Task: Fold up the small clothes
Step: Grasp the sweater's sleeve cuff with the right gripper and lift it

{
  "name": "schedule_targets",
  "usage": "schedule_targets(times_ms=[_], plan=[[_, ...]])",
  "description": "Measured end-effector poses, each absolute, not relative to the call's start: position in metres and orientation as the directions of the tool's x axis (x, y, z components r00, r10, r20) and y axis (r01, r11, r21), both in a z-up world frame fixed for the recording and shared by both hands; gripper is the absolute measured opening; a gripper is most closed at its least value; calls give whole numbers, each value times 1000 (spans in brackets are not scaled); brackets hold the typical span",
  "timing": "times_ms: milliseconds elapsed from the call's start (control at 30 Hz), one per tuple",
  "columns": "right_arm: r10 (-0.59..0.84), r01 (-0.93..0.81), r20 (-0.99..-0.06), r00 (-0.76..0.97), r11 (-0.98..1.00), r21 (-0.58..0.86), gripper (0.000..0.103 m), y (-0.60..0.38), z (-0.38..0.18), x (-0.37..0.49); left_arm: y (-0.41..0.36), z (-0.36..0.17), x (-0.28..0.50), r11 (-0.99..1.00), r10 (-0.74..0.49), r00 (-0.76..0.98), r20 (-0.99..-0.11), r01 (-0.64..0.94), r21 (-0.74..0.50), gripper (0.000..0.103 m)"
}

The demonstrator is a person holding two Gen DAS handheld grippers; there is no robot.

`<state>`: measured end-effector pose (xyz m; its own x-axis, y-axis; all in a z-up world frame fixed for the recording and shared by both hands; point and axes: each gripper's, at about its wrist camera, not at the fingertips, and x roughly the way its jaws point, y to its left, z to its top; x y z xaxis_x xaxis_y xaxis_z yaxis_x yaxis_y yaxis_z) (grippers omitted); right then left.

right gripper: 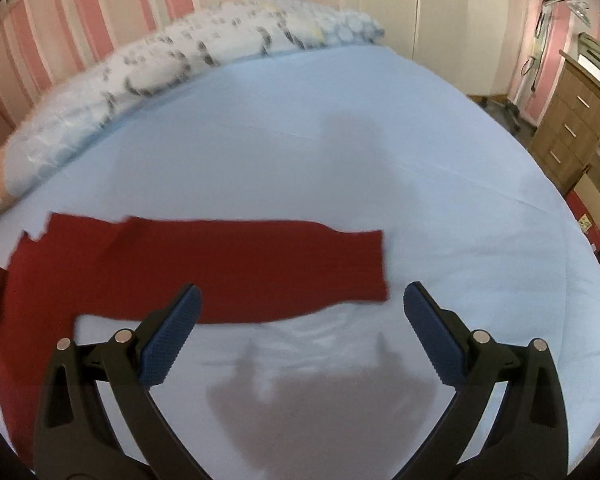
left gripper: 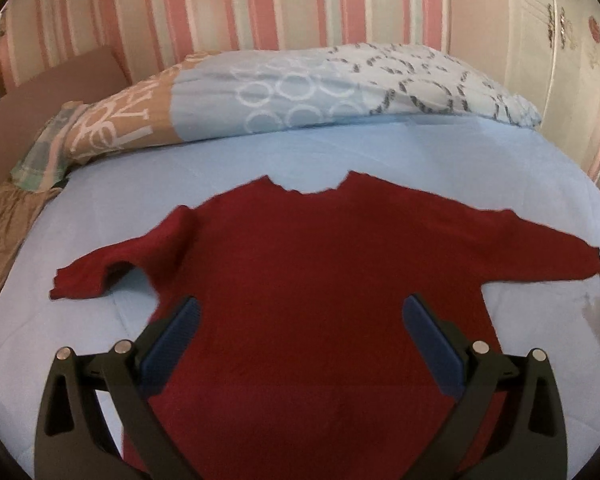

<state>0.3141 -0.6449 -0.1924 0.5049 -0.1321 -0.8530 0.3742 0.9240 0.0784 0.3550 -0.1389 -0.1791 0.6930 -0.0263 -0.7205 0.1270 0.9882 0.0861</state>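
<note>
A red sweater [left gripper: 320,280] is laid flat on the blue sheet [left gripper: 340,152], neckline toward twelve o'clock, sleeves spread toward three and nine. The left gripper [left gripper: 300,320] is held above its body, fingers spread, nothing pinched. The right gripper [right gripper: 302,312] is seen likewise spread, with the sleeve [right gripper: 260,268] at eleven o'clock.

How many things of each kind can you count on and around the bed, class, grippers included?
Red sweater: 1
Patterned quilt: 1
Blue bed sheet: 1
Wooden drawer unit: 1
Grippers: 2, the left gripper and the right gripper, both open
Total: 6
</note>
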Motion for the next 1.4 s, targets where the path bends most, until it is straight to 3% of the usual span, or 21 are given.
schedule_targets(times_ms=[100,300,433,600,667,700,733,833,967,1200,1400], plan=[[-97,385,-876,473,917,106,87,-661,-209,321,-148,-191,365,987,-27,678,-735,134,87,101],[-75,420,-898,434,899,128,86,-688,-227,332,-154,-197,370,980,-4,675,-738,150,131,101],[-26,444,-920,391,881,164,61,-697,-247,337,-147,-202,372,985,-1,664,-748,131,115,101],[-34,472,-929,368,868,156,63,-692,-264,341,-143,-201,369,983,6,670,-743,132,126,101],[-47,469,-924,379,871,148,48,-688,-262,341,-141,-202,370,984,3,668,-744,130,120,101],[-45,463,-918,394,873,156,27,-686,-259,341,-139,-202,370,985,1,666,-746,128,116,101],[-12,445,-910,414,875,191,16,-683,-256,341,-138,-202,370,985,1,665,-747,128,115,101],[-53,404,-896,441,903,145,15,-666,-239,344,-135,-202,370,985,5,667,-745,127,120,101],[-19,346,-857,515,919,187,15,-640,-205,352,-121,-199,370,987,13,673,-740,111,118,101],[150,179,-770,620,929,324,15,-556,-151,389,-75,-187,368,995,27,689,-724,50,85,101],[280,29,-745,605,928,372,15,-436,-154,444,-30,-182,370,998,53,690,-722,-4,70,101]])
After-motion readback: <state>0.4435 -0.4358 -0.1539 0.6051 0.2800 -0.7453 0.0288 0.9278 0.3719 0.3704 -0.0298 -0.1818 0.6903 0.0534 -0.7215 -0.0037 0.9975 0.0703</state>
